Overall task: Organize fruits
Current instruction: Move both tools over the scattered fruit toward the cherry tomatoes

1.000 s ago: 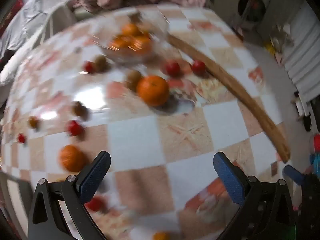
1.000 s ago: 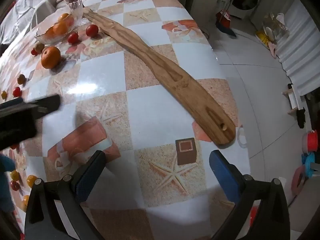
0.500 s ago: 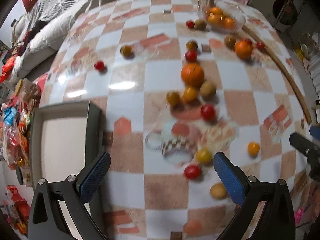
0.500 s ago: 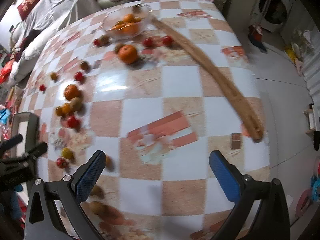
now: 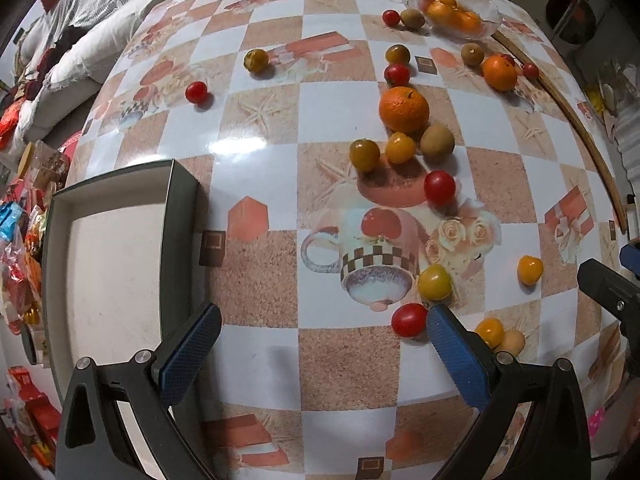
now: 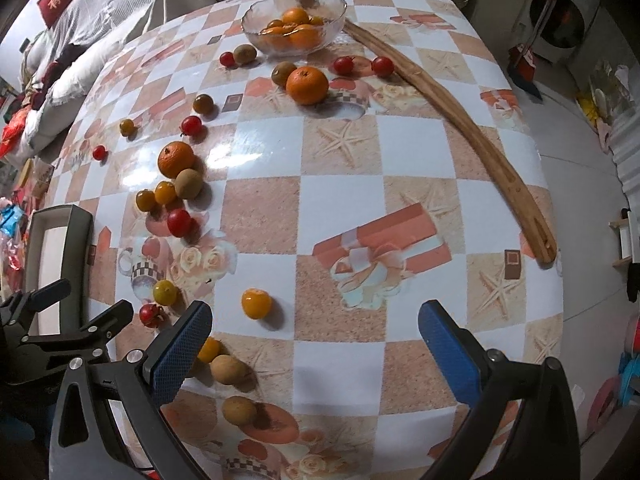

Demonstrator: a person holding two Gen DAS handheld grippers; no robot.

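Fruits lie scattered on a checkered tablecloth: a large orange [image 5: 404, 109], red tomatoes such as one [image 5: 409, 319] by my left gripper's right finger, yellow tomatoes [image 5: 435, 281] and brown kiwis [image 5: 437, 141]. A glass bowl [image 6: 256, 14] at the far side holds oranges. A grey box [image 5: 185, 196] with a white inside stands at the left. My left gripper [image 5: 320, 352] is open and empty above the near table. My right gripper [image 6: 316, 344] is open and empty, with a small orange fruit [image 6: 256, 303] just ahead between its fingers.
A long curved wooden stick [image 6: 460, 120] lies along the table's right side. Bedding and pillows [image 6: 100, 20] lie beyond the far left edge. Snack packets [image 5: 20, 208] sit left of the box. The floor [image 6: 580, 140] drops off to the right.
Both grippers have pulled back and swung left, so more of the table, the grey box and the scattered fruits have come into view. Both stay open and empty.
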